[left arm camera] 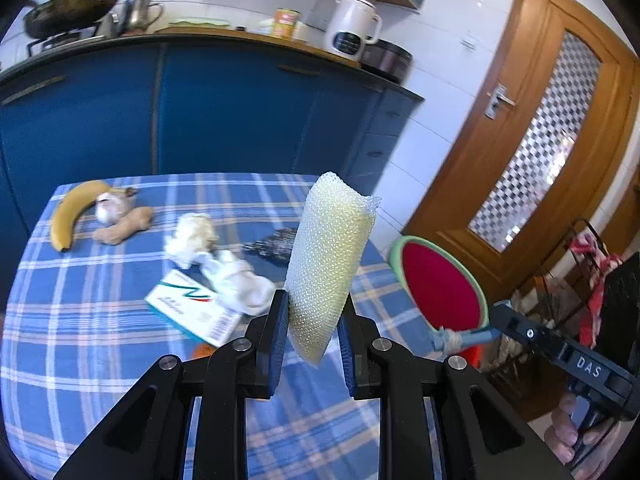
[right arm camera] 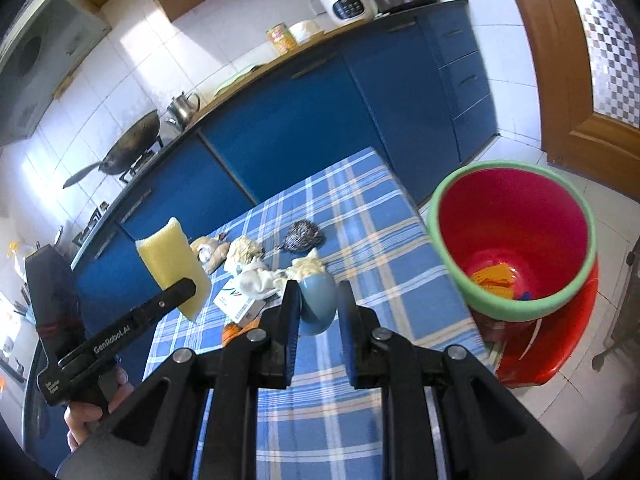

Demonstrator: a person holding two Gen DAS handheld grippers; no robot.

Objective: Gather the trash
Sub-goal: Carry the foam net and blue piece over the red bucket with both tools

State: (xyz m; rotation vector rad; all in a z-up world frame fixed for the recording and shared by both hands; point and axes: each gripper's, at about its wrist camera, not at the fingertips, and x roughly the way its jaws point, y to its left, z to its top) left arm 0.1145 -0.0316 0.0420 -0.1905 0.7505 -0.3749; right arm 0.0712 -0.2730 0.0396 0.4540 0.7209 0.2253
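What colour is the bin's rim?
Light green, on the red-pink bin; clearest in the right wrist view.

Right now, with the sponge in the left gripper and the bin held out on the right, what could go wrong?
1. The left gripper pinches only the sponge's lower end; it could slip out early.
2. The right gripper holds the bin by its blue handle, tilted past the table edge; it could swing, and the sponge would hit the floor.

Left gripper (left arm camera: 313,344) jaws clamp yellow mesh sponge (left arm camera: 326,264), upright above checked worktop (left arm camera: 100,360). On worktop: banana (left arm camera: 72,212), ginger (left arm camera: 124,226), crumpled tissues (left arm camera: 224,268), small box (left arm camera: 192,312). Right gripper (left arm camera: 496,322) holds red bin (left arm camera: 440,284) by blue handle (left arm camera: 464,338) past the edge.
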